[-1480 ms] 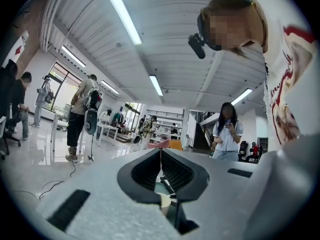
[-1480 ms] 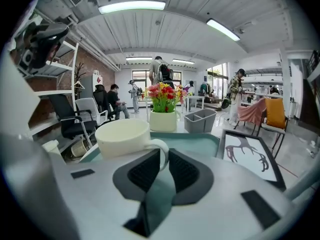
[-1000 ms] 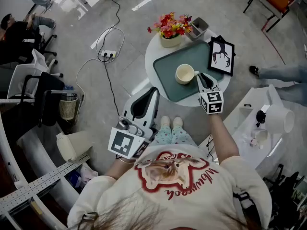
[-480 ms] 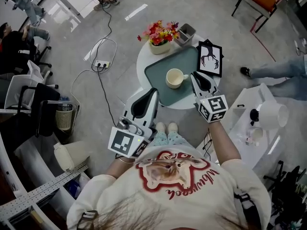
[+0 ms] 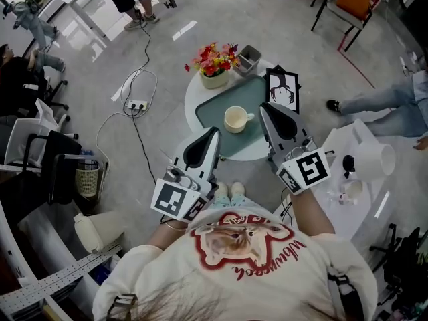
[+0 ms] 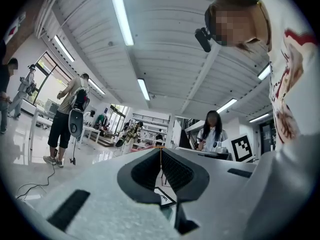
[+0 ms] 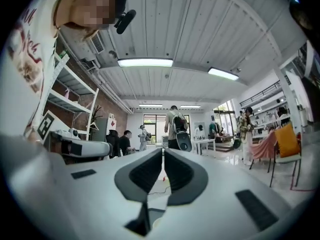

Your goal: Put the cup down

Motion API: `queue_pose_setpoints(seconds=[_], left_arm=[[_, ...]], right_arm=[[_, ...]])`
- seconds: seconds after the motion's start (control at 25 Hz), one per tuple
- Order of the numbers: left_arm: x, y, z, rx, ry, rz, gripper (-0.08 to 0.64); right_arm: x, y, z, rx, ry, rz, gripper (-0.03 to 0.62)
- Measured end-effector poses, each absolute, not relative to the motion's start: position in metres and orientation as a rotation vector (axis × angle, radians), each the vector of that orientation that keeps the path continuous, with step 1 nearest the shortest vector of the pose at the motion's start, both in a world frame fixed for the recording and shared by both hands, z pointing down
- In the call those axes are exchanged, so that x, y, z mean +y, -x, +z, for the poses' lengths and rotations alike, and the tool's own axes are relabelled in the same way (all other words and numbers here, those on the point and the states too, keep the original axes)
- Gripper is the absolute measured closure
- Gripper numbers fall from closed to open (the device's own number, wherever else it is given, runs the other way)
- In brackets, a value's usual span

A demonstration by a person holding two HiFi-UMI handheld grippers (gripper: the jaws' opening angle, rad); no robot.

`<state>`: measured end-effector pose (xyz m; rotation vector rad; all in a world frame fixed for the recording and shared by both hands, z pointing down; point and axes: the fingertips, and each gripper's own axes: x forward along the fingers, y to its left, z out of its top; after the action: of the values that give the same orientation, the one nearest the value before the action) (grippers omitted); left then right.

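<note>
Cream ceramic cup (image 5: 236, 120) stands free on the teal tray (image 5: 254, 89), just beside the right gripper (image 5: 266, 108), whose empty jaws are pressed together.

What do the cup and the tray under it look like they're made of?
Cup: likely glazed ceramic, cream and smooth, with a thick rim and a moulded handle; too small to be sure.
Tray: probably plastic, matte grey-green, with rounded corners, a raised lip and no glare; coated metal cannot be ruled out.
</note>
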<state>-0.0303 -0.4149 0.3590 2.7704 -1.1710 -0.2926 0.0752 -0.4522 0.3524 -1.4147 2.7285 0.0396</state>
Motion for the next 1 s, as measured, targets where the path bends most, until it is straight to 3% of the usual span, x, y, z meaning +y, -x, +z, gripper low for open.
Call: queue_pose_setpoints(seconds=[1.0], left_arm=[[-0.347, 0.035, 0.343, -1.064, -2.916, -0.309, 0.543]], right_arm=[[-0.359, -0.056, 0.341, 2.642, 1.403, 0.097, 0.563]])
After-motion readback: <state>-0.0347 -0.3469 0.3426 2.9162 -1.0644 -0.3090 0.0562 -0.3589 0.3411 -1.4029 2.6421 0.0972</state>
